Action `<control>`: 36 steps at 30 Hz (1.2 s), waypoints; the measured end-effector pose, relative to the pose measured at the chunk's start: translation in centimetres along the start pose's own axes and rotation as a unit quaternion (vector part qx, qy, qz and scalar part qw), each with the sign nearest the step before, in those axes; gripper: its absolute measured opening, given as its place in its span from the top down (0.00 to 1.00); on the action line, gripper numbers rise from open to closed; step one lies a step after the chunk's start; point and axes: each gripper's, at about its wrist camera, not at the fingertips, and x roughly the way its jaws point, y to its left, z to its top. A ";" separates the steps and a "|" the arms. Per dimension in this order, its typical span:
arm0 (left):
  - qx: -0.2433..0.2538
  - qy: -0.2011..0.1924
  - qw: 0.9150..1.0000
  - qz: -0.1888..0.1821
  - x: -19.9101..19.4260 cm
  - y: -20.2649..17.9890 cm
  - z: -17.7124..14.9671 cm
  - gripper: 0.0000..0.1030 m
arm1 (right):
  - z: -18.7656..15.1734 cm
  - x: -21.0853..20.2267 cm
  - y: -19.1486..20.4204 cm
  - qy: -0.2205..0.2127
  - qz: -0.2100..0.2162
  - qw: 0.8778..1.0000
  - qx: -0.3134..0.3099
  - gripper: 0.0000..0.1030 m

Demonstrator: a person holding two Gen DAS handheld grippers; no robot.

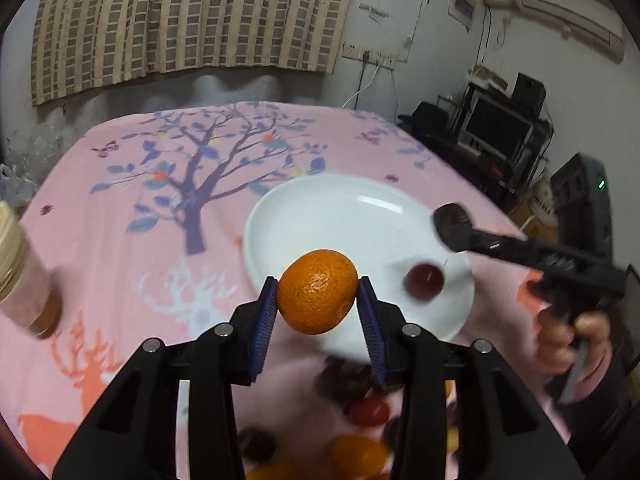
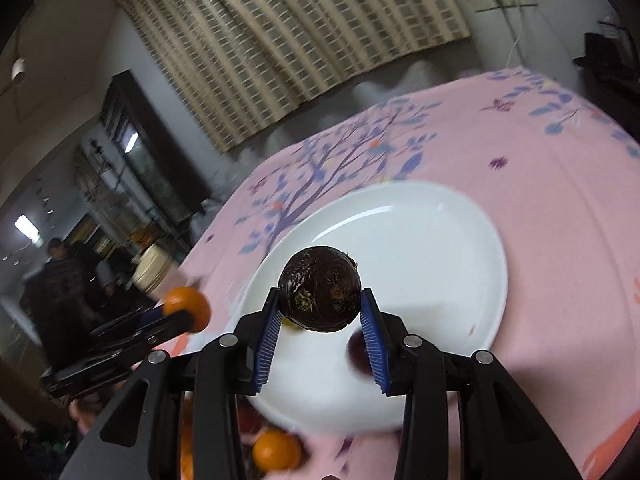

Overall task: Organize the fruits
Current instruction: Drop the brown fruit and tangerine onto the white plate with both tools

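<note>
Aloft, left gripper (image 1: 317, 294) clamping dimpled orange (image 1: 317, 291), right gripper (image 2: 320, 300) pinching wrinkled dark fruit (image 2: 320, 289), glossy plate (image 2: 440, 240)

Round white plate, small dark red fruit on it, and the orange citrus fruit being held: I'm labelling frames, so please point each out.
Round white plate (image 1: 320, 208), left wrist view, bare inside.
Small dark red fruit (image 1: 423, 280), left wrist view, its middle.
Orange citrus fruit (image 1: 317, 291), left wrist view, front skin.

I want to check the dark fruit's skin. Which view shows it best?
The right wrist view: the dark fruit fills the centre, sharp, between the right gripper fingers. The left wrist view shows it only small and blurred at that gripper's tip, over the plate.
</note>
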 end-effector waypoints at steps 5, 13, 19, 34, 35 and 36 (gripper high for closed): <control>0.010 0.046 0.999 0.008 4.8 -1.9 1.0 0.61 | 0.3 2.7 -1.0 0.010 -0.051 0.998 -0.020 0.61; 0.030 -0.014 0.998 0.057 1.7 -2.1 0.5 0.17 | -0.2 0.0 -0.3 0.005 -0.029 0.999 -0.016 0.41; -0.006 -0.047 0.995 0.085 -2.7 1.0 -0.5 0.11 | -2.7 -1.9 0.6 0.029 0.010 0.999 -0.010 0.41; -0.130 -0.039 0.986 0.100 -7.5 9.0 -5.9 0.11 | -18.4 -4.0 18.7 0.090 -0.059 0.957 -0.269 0.42; -0.126 -0.040 0.986 0.106 -7.6 9.0 -6.2 0.10 | -18.5 -3.5 19.0 0.093 -0.072 0.953 -0.278 0.42; -0.123 -0.040 0.985 0.112 -7.7 9.0 -6.3 0.11 | -18.7 -3.1 19.2 0.097 -0.081 0.951 -0.282 0.42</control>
